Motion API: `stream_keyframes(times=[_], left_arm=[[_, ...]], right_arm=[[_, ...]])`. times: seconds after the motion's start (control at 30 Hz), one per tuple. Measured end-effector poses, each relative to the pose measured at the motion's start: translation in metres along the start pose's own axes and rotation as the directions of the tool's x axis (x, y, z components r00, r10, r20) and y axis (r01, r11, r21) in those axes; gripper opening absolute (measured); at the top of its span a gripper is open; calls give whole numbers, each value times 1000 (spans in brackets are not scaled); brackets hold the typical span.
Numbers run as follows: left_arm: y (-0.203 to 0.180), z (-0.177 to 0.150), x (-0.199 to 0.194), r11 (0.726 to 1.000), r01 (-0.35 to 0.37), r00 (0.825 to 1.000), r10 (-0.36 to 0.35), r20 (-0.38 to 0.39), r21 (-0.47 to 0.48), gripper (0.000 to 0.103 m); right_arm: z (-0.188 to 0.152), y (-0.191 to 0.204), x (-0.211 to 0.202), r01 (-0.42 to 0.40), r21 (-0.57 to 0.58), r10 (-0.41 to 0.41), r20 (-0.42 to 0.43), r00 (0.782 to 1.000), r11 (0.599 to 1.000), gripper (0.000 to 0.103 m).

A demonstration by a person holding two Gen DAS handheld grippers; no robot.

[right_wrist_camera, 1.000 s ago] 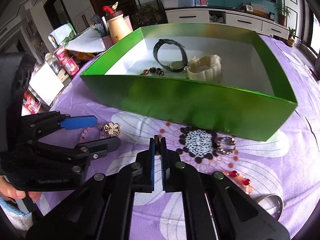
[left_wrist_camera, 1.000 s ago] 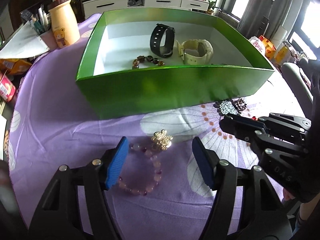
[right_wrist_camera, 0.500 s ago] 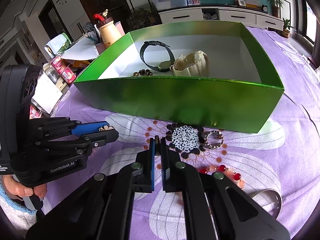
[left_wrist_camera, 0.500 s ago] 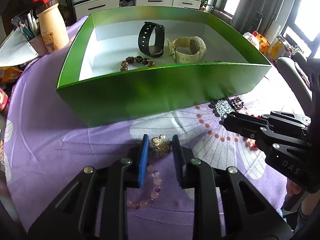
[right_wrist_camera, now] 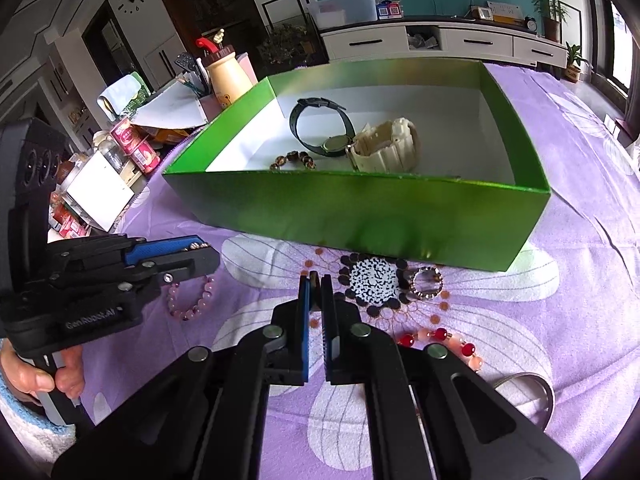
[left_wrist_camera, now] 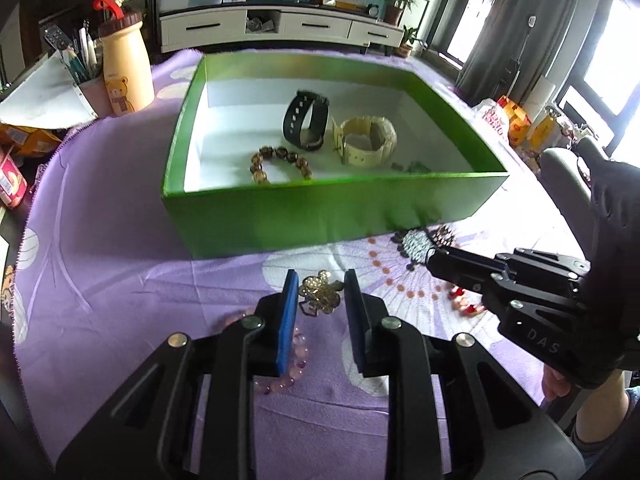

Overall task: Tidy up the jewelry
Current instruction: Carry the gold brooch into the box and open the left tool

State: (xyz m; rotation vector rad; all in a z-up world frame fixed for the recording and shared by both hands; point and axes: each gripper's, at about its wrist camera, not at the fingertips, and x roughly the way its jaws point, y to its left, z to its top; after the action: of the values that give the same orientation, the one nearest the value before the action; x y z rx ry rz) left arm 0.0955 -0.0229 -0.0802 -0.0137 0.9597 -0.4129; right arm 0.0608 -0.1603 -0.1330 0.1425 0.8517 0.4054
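My left gripper (left_wrist_camera: 320, 276) is shut on a gold flower-shaped ornament (left_wrist_camera: 320, 295), held between the blue pads just above the purple cloth. A pink bead bracelet (left_wrist_camera: 298, 354) lies under it, partly behind the left finger; whether the two are joined I cannot tell. In the right wrist view the left gripper (right_wrist_camera: 200, 251) sits at the left with the pink bracelet (right_wrist_camera: 191, 300) below it. My right gripper (right_wrist_camera: 315, 280) is shut on nothing, low over the cloth. The green box (left_wrist_camera: 320, 216) behind holds a black watch (left_wrist_camera: 306, 124), a cream watch (left_wrist_camera: 368, 142) and a brown bead bracelet (left_wrist_camera: 280, 160).
In front of the box lie a black-and-white round brooch (right_wrist_camera: 374, 280), a ring (right_wrist_camera: 427, 282), a red bead bracelet (right_wrist_camera: 440, 338) and a metal bangle (right_wrist_camera: 528, 392). A bear bottle (left_wrist_camera: 126, 76), a pen cup and snack packs crowd the table's far left.
The left jaws closed from wide apart onto the gold ornament, then the left gripper rose a little with it. The right gripper stayed shut and nearly still.
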Motion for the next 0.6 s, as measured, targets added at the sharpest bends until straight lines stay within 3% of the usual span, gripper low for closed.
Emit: stream_keyframes(times=[0.3,0.6], left_arm=[[5,29,-36,999,4,996,-1,93,-36,23],[10,58,-42,998,10,993,-3,120,-56,23]], right_arm=[[18,6,-22,-2,-20,3,66,998,1000,5],[46,1,-40,20,-29,-15,133,991,999,5]])
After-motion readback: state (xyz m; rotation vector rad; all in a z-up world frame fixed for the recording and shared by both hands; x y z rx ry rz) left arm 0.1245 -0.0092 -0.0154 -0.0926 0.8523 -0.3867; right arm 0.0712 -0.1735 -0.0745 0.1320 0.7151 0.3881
